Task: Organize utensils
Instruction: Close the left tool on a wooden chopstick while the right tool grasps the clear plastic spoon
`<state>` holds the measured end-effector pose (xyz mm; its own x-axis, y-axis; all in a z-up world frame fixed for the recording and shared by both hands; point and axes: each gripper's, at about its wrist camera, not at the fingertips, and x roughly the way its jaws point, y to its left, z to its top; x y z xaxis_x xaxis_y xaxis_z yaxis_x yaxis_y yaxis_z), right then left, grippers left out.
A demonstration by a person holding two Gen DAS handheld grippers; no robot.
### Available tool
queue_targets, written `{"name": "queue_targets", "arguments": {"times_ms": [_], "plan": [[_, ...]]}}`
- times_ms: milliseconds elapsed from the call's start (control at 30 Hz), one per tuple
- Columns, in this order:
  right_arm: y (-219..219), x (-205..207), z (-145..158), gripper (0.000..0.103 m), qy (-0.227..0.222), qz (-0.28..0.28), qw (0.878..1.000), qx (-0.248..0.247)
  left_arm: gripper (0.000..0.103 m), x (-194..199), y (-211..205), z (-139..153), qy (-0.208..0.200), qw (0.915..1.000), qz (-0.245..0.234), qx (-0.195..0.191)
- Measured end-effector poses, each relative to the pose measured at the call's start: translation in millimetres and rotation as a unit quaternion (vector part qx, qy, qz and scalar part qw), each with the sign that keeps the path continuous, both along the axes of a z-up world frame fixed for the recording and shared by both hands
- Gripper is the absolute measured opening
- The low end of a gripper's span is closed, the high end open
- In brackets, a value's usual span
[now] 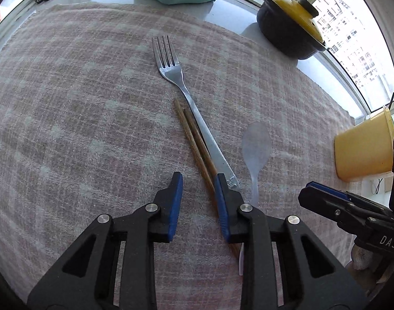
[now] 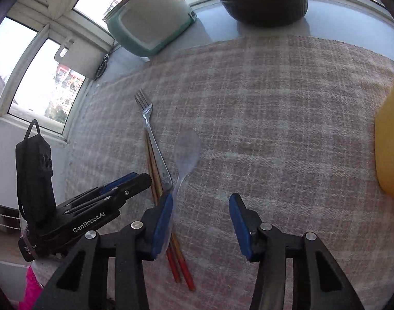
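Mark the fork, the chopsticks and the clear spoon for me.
fork [image 1: 168, 71], left wrist view, base of the tines.
chopsticks [image 1: 190, 134], left wrist view, mid-shaft.
clear spoon [image 2: 187, 149], right wrist view, middle of the bowl.

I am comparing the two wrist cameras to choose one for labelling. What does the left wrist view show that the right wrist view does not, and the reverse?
Only the left wrist view shows the yellow cup lying on its side with its rim in sight, and the fork handle's stamped end. Only the right wrist view shows the red ends of the chopsticks and the window frame. Both show the fork, chopsticks, clear plastic spoon, checked cloth, dark pot with yellow lid and teal container. No pad presses on a utensil.
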<state>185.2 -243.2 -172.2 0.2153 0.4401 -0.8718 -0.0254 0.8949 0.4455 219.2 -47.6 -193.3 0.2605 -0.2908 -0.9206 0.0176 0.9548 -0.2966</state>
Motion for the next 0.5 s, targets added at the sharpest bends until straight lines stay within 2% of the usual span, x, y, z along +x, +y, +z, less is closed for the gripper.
{"name": "queue_targets", "arguments": {"times_ms": [100,300,500], "plan": [[4,5,-3,0.044,0.004,0.003,1.0,-0.006,0.02,3,-3,-1,-0.002,1.0,-0.002,0.007],[18,15,-8,0.038,0.008,0.016,1.0,-0.021,0.019,7,-5,-2,-0.004,0.9999,-0.004,0.009],[28,24,-19,0.034,0.022,0.018,0.999,-0.034,0.01,11,-6,-4,-0.008,0.9999,-0.005,0.013]]}}
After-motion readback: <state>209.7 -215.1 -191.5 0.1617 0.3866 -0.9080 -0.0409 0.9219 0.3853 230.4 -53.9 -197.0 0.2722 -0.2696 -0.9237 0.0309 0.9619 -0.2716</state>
